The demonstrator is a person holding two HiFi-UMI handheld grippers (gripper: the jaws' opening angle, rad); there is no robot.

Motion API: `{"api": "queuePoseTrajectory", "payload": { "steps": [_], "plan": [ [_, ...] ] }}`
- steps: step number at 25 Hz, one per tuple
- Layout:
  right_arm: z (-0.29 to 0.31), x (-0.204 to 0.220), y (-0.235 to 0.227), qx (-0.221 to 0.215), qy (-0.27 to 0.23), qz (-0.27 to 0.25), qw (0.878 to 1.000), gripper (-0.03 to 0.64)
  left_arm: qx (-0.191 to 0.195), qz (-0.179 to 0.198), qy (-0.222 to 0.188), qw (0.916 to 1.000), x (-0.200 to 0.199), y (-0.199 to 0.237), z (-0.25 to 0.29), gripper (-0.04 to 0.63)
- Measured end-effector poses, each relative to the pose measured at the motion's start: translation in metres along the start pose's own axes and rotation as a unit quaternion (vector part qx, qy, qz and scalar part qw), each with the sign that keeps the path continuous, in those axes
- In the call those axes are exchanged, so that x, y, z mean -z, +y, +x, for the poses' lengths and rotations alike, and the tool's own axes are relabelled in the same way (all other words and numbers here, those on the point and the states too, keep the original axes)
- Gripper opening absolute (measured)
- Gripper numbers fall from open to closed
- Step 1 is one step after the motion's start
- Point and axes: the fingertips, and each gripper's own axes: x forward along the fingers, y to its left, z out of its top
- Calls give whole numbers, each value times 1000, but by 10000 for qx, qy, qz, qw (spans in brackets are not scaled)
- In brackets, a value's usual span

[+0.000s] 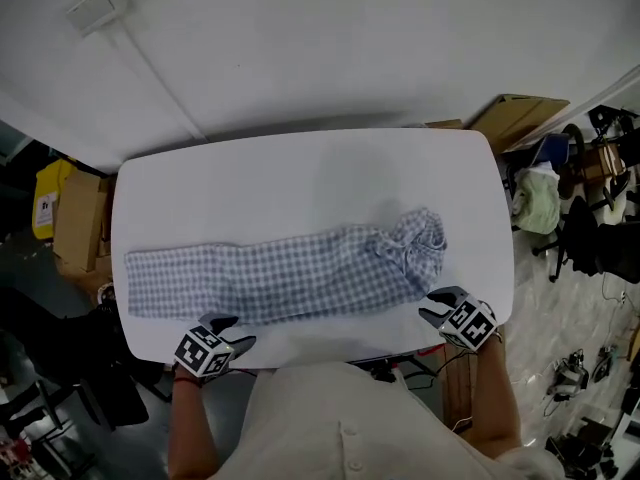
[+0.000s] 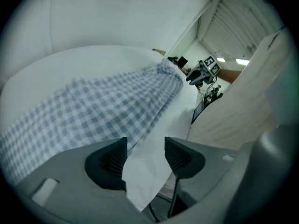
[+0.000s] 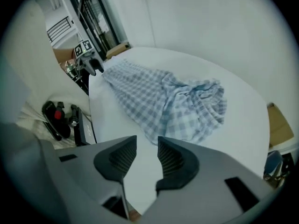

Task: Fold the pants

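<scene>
Starting at the left, I have the left tool (image 1: 232,330) hanging over the near edge of the table (image 1: 300,163), its jaws spread wide with only bare tabletop between them and no cloth in their bite. The pants (image 1: 290,273) lie as one long checked strip across the table, leg ends to the left and the waist bunched in a heap (image 1: 418,238) at the right. Just beside that heap, the right tool (image 1: 436,308) is parted about halfway and holds nothing, and the cloth's edge lies just beyond its tips. My worry is the grip. The strip looks layered, so a shallow pinch at either end could take the top layer alone and peel the fold apart as I lift. The left tool is near the table's rim, and a low approach could catch its lower jaw there. If I fold without smoothing the rumpled waist, the lump will likely get trapped inside and the ends will not line up.
</scene>
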Motion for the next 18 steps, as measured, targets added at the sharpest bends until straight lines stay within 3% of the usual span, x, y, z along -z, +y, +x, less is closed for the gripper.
{"api": "queuePoseTrajectory", "payload": {
  "steps": [3,5,7,9,13,16,18],
  "plan": [
    [-32,-13,-24,402,-519,231,9976,108,269,-162,-1072,9937,-43,-9,-26,242],
    [-44,-24,-44,687,-775,376,9939,86,592,-425,-1931,9785,-81,-13,-36,185],
    [-45,-32,-60,862,-784,407,9924,99,1003,-614,-2528,9603,-116,-21,-36,147],
    [-38,-38,-75,1019,-657,348,9920,136,1333,-599,-2763,9499,-147,-33,-27,147],
    [-19,-49,-104,1224,-398,320,9912,137,1918,-492,-2935,9352,-208,-65,-5,147],
    [-3,-50,-117,1188,3,-3,9929,145,2397,-631,-3160,9158,-245,-84,4,147],
    [5,-49,-121,1157,256,-339,9924,164,2530,-639,-3261,9086,-260,-90,9,147]
  ]
}}
